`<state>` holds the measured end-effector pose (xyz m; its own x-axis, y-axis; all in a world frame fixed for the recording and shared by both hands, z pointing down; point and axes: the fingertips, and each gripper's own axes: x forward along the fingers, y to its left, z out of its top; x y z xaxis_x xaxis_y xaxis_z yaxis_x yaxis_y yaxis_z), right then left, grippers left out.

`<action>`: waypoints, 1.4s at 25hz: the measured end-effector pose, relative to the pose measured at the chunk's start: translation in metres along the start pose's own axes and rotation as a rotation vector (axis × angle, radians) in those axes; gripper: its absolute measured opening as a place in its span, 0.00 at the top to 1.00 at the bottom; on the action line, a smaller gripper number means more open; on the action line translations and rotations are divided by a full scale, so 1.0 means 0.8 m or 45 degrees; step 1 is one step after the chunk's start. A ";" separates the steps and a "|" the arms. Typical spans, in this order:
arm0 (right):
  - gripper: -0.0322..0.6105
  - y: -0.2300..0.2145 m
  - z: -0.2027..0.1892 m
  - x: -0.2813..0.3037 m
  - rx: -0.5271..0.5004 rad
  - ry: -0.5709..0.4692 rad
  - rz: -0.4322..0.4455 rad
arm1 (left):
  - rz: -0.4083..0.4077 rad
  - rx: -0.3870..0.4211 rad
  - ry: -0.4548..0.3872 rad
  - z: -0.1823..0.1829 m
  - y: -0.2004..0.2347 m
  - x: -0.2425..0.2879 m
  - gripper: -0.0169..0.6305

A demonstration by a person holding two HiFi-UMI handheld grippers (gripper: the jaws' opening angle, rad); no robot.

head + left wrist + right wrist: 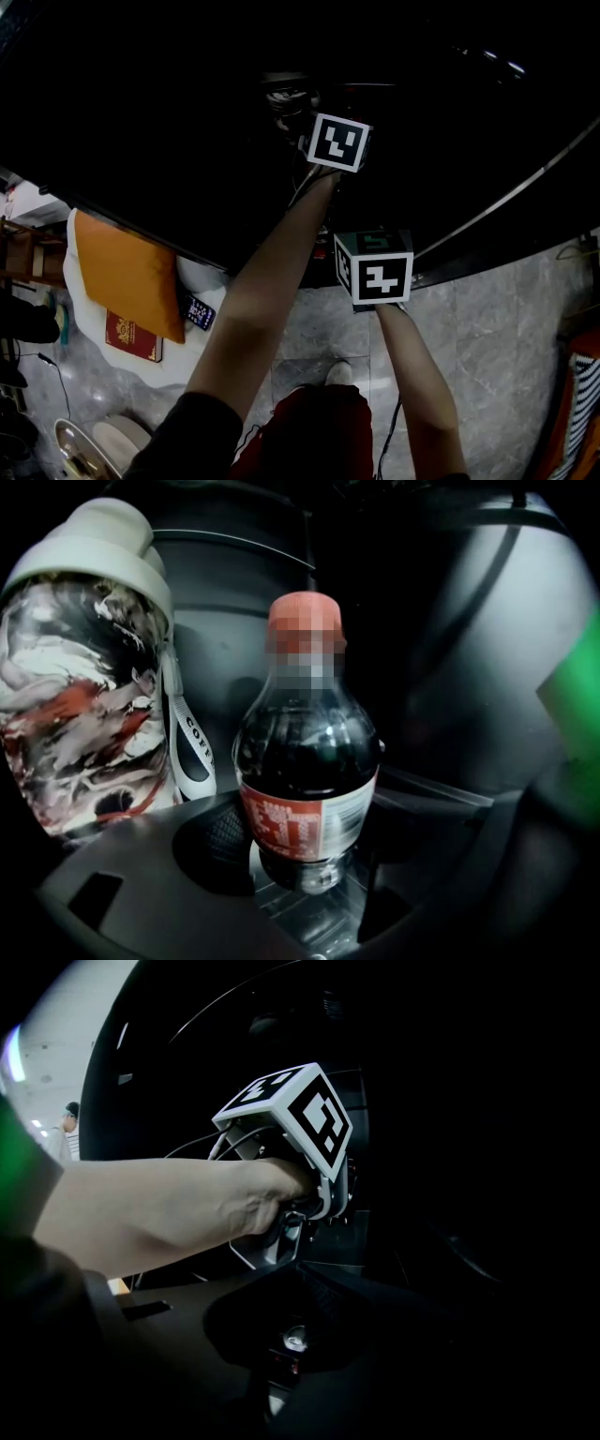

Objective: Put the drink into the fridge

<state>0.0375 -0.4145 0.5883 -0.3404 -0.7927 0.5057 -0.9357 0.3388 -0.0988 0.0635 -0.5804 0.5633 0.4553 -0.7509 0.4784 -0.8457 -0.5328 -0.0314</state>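
A cola bottle (305,761) with a red cap and red label stands upright between the jaws of my left gripper (305,860), which is shut on its lower body. Around it is a dark fridge interior (450,696). In the head view the left gripper's marker cube (338,142) is reached far into the black fridge space, jaws hidden. My right gripper (291,1335) hangs back with its cube (374,267) near the fridge's lower edge. Its jaws stand apart with nothing between them, and they look at the left arm (159,1213) and cube (295,1115).
A marbled red-and-white flask (84,686) with a white lid and a printed strap stands just left of the cola. On the grey tiled floor (487,319) to the left lie a white seat with an orange cushion (131,272), a red book (133,337) and a small handset (199,312).
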 end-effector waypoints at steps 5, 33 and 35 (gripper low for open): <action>0.92 0.003 -0.006 -0.003 0.001 0.014 0.008 | 0.025 0.042 -0.014 -0.002 -0.004 0.003 0.48; 0.92 0.032 0.003 -0.102 0.086 0.087 -0.089 | -0.105 -0.197 -0.084 -0.029 -0.026 -0.162 0.61; 0.92 0.040 0.009 -0.112 0.093 0.083 -0.093 | -0.112 -0.157 -0.080 -0.027 -0.030 -0.178 0.66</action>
<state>0.0373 -0.3365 0.5337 -0.2663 -0.7783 0.5686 -0.9629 0.2416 -0.1203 0.0132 -0.4521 0.5149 0.5427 -0.7282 0.4185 -0.8276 -0.5488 0.1180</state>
